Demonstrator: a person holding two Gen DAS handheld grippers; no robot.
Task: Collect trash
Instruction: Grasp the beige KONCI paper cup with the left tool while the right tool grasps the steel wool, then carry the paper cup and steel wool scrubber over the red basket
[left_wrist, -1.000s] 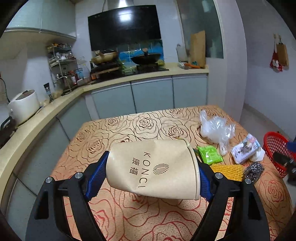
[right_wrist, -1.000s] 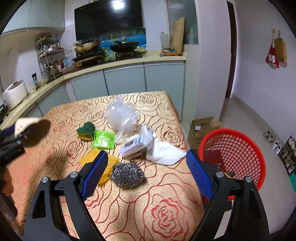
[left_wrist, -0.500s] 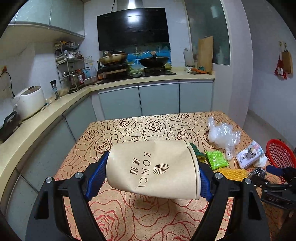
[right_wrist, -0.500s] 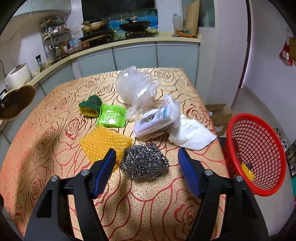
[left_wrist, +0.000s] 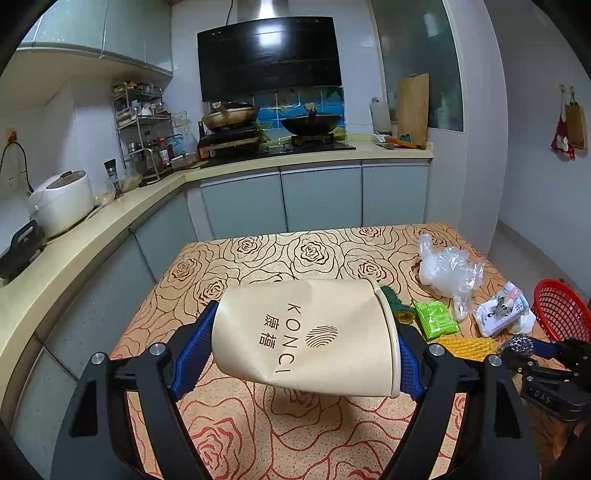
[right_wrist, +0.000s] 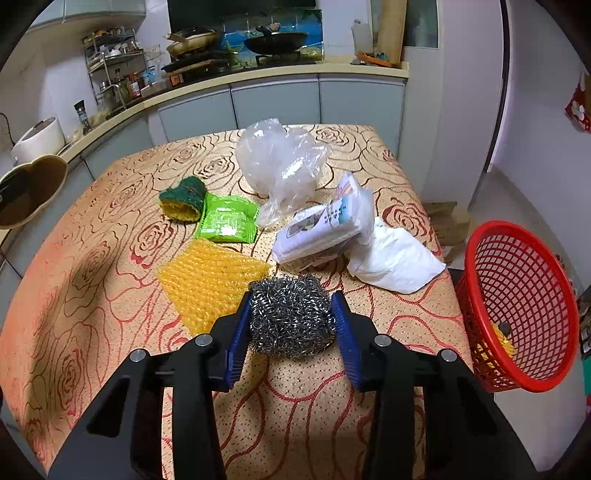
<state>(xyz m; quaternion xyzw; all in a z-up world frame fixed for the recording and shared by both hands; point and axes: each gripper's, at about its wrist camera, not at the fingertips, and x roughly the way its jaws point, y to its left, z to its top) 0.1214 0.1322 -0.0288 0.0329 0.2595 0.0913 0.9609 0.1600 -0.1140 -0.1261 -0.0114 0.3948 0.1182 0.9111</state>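
Note:
My left gripper (left_wrist: 295, 350) is shut on a dented beige paper cup (left_wrist: 306, 332) marked KONCI, held sideways above the table; the cup also shows at the left edge of the right wrist view (right_wrist: 31, 190). My right gripper (right_wrist: 291, 325) is shut on a steel wool scourer (right_wrist: 291, 317) that rests on the table. The right gripper also shows in the left wrist view (left_wrist: 546, 354). A red mesh basket (right_wrist: 517, 306) hangs beyond the table's right edge with a little trash inside.
On the rose-patterned tablecloth (right_wrist: 92, 295) lie a yellow mesh cloth (right_wrist: 210, 280), a green packet (right_wrist: 227, 221), a green-yellow sponge (right_wrist: 183, 197), a clear plastic bag (right_wrist: 284, 162), a tissue pack (right_wrist: 325, 229) and a white crumpled bag (right_wrist: 395, 258). Kitchen counter (left_wrist: 110, 218) runs behind and left.
My right gripper has moved forward and down over the steel wool and closed on it. My left gripper has kept hold of the cup and lifted slightly.

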